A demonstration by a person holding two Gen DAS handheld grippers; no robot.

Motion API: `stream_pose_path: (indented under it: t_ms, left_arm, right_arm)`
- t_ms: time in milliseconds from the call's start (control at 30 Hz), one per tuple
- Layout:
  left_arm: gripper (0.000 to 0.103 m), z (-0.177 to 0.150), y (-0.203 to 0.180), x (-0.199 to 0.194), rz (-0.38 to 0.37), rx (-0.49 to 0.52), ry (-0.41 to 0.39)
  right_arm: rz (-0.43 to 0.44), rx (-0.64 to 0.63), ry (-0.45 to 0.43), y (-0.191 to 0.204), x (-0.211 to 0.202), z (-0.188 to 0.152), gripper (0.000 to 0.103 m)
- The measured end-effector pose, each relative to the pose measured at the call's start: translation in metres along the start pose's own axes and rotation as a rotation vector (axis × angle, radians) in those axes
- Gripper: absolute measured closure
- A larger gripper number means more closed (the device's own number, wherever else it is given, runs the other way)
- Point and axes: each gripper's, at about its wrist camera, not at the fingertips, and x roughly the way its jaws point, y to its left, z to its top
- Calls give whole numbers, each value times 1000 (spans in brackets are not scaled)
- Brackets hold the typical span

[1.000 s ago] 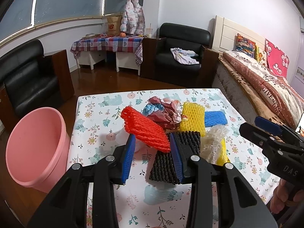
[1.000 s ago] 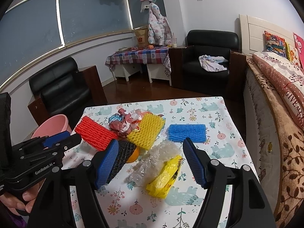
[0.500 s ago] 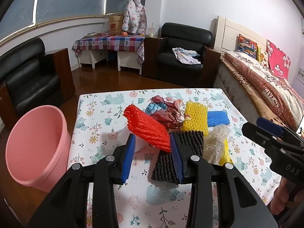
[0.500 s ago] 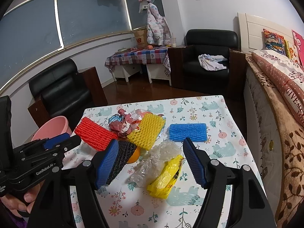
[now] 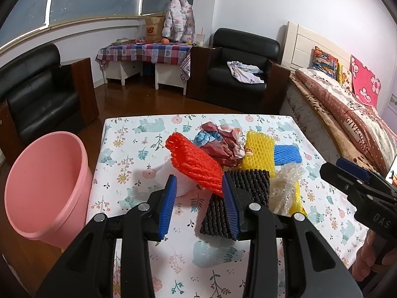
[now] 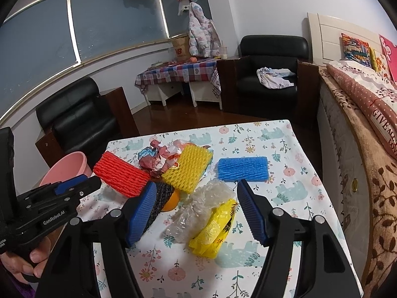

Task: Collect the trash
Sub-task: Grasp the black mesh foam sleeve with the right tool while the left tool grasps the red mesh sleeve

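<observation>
Bench with a floral cover carries a heap of packing trash near its middle. A pink bucket stands on the floor off the bench's left edge, at about 9 o'clock from the heap; judged to be the bin, set low and close so pieces can be dropped over the side.

Left claw: jaws wide, holding nothing. It hangs above the near side of the heap, with the red foam net at its 12 o'clock and the black foam net partly behind its right-hand jaw. Judged lined up on the red net, the piece nearest the bucket.

Right claw: jaws wide, empty, framing the clear crinkled plastic and the yellow bag; whether it is low enough to touch them cannot be told.

The yellow foam net leans on a wad of crumpled printed paper; the blue foam net lies apart at 2 o'clock from the heap.

Hard to read: something orange, perhaps a fruit, shows under the black net, mostly covered. A pale bag under the red net is barely visible. The bucket's inside is seen only in part, and looks empty there. No trash collected yet, by this layout.
</observation>
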Motion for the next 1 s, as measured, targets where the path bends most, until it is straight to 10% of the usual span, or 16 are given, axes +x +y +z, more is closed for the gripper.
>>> stream_pose_path:
  t_ms: [1000]
  left_arm:
    - [65,25,20,24,-45,-99,40]
  right_arm:
    - [107,9,60,-15,0,-7,50]
